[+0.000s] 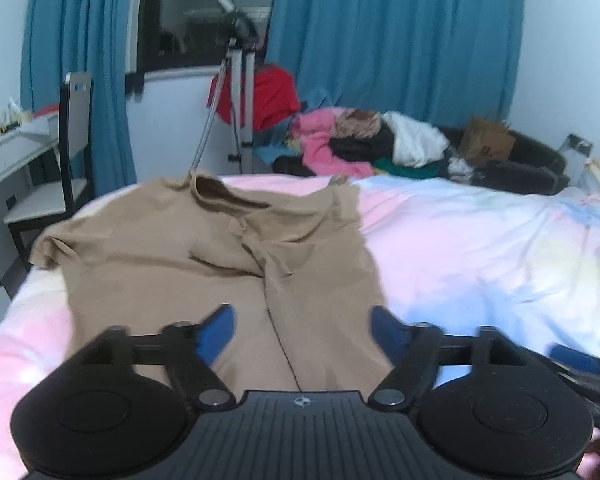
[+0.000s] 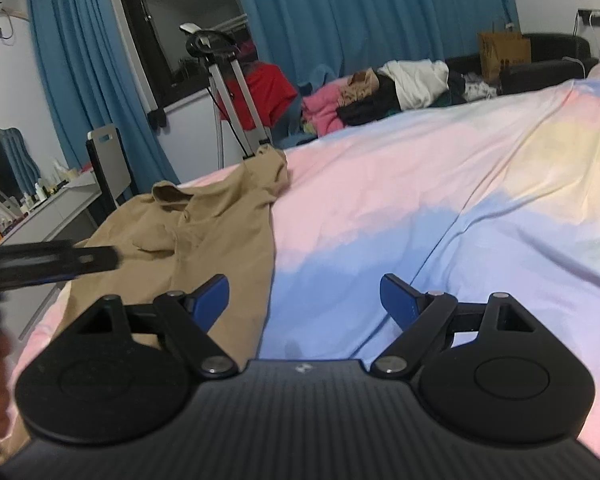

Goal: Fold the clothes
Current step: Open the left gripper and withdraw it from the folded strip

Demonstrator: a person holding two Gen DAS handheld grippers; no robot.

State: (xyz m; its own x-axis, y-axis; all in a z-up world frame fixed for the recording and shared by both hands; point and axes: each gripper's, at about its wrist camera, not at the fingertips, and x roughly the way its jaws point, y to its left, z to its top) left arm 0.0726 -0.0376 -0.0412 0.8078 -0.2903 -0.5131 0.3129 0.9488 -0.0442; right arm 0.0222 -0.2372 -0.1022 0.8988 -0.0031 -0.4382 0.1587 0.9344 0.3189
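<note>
Currently | tan collared cotton shirt [image 1: 204, 264] partly folded, beyond both fingers | left gripper [image 1: 302, 328] spread, empty | right gripper [image 2: 304, 300] spread, empty | next: pinch an edge.

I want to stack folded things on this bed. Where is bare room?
The pastel tie-dye bedspread lies bare right of the tan short-sleeved shirt, up to the heaped clothes pile at its far edge. It is crowded there and at the shirt, where both open grippers hover.

matt tan cloth shirt [image 1: 204, 264], soft cotton bedsheet [image 1: 480, 248]
</note>
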